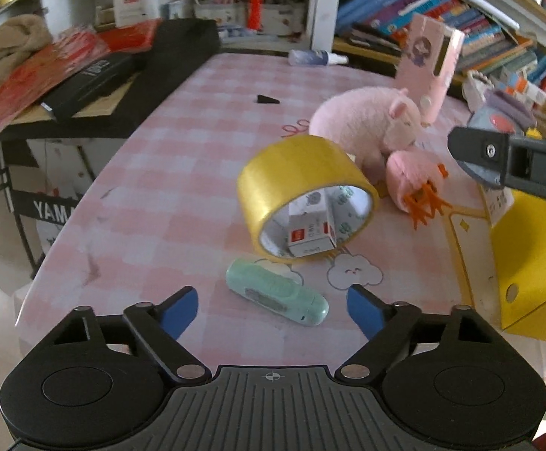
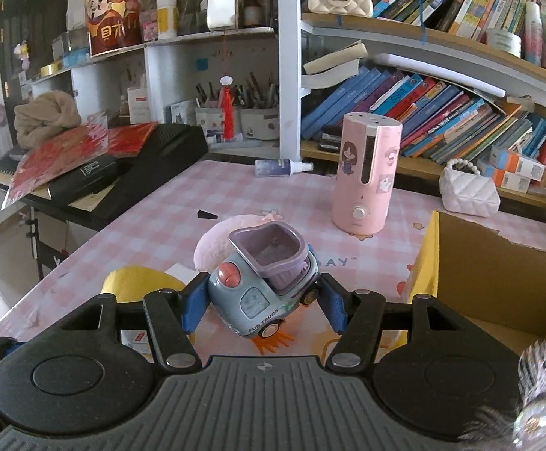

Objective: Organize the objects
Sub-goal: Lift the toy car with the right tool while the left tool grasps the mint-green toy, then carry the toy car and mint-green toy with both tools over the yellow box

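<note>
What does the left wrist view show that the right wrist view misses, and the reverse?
Only the left wrist view: the mint green device ahead of the open left gripper, and a small white box inside the yellow tape roll.
Only the right wrist view: the cardboard box's interior and a white quilted purse.
Both: the toy truck in the right gripper, and the pink cylinder.
</note>
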`<state>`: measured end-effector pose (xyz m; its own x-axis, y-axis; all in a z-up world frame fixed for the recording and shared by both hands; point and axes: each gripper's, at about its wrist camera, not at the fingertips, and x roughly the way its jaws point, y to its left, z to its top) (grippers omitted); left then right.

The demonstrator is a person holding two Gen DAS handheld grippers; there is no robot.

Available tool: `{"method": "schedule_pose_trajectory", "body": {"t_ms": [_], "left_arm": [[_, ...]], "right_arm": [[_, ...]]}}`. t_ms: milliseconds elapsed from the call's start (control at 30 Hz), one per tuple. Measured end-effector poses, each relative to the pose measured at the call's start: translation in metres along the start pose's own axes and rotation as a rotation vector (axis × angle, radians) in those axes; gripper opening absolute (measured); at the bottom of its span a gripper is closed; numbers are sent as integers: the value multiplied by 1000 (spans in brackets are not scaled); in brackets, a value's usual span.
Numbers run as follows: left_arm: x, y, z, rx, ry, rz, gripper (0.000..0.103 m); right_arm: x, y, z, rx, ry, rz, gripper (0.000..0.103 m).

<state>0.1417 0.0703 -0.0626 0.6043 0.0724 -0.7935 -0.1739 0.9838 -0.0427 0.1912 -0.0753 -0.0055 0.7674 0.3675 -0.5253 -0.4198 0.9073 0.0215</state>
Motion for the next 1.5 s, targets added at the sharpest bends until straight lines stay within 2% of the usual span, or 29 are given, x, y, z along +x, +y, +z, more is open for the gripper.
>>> {"method": "schedule_pose_trajectory", "body": {"t_ms": [233, 400, 433, 500, 600, 867, 1133, 1267, 1500], "left_arm": [[19, -7, 4, 88, 27, 19, 82], [26, -4, 7, 132, 36, 7, 82], [27, -4, 7, 141, 38, -1, 81], [29, -4, 5, 151, 32, -26, 70], [28, -4, 8, 167, 34, -48, 67], [-11, 9, 11, 122, -77, -106, 67], [-61, 28, 5, 71, -161, -147, 68], [-81, 34, -5, 75, -184, -164, 68], [-102, 39, -29, 102, -187, -184, 68]], "right_arm": [[5, -2, 0, -7, 11, 27, 59], [7, -5, -1, 8, 21, 33, 59], [7, -5, -1, 12, 22, 31, 59], [7, -4, -2, 16, 24, 27, 59], [2, -3, -3, 23, 21, 15, 59], [-13, 6, -4, 31, 6, -33, 59], [-36, 27, -12, 17, 26, -11, 59], [-54, 36, -21, 42, 41, -13, 59], [-89, 42, -43, 97, 52, -66, 59]]}}
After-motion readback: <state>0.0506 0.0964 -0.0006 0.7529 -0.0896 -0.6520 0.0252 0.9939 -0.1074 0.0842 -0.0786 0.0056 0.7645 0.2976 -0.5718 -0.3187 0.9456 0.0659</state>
